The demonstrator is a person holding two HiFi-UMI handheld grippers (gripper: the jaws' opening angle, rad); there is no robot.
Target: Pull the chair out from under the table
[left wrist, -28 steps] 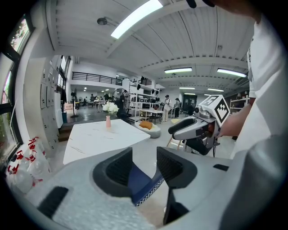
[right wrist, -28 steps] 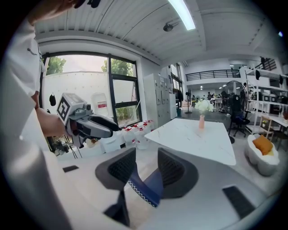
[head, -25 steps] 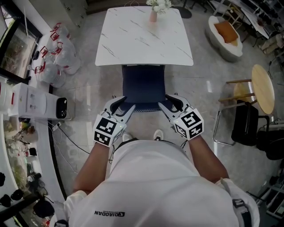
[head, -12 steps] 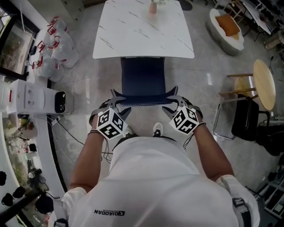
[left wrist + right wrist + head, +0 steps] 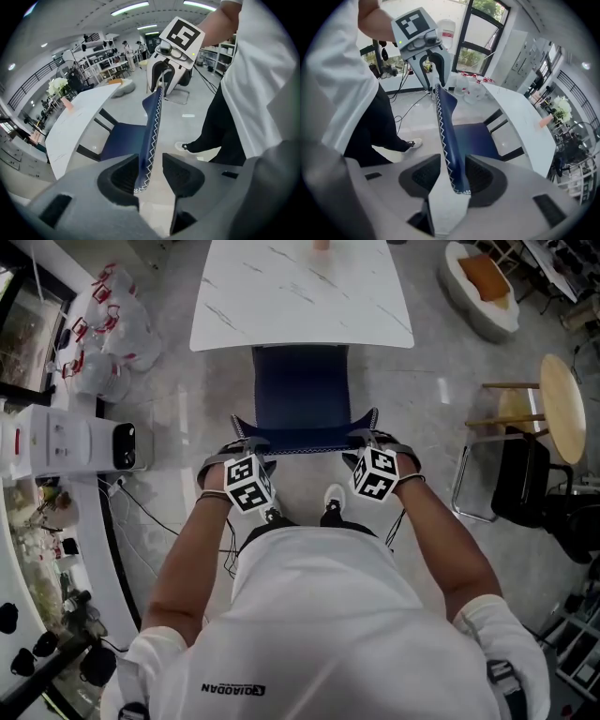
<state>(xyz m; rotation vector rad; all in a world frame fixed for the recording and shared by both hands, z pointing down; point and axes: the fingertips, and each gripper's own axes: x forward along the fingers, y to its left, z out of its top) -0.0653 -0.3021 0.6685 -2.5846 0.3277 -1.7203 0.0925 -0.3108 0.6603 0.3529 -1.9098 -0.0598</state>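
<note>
**Both grippers over the chair's backrest, neither closed yet**

The left gripper (image 5: 151,168) has its jaws apart over the left upper corner of the dark blue padded chair (image 5: 302,395). The white-stitched edge of the backrest (image 5: 302,439) stands between the pads, close to one and clear of the other, so nothing is held yet.

The chair stands on the pale glossy floor (image 5: 187,409), at the middle of the near edge of the white marble-patterned table (image 5: 300,296). The front of its seat is under that edge. The seat faces the table and the backrest faces the person. The long axis of the backrest runs along the table's near edge.

The right gripper (image 5: 454,171) is also unclosed. Its jaws have just been opening a little more, and the right upper corner is between them with a gap on one side.

I judge the frame stiff, the padding slightly soft, and the chair not light. It should slide on this smooth floor with some drag. The two upper corners are the best hold. Pull them evenly, otherwise the chair may turn.
</note>
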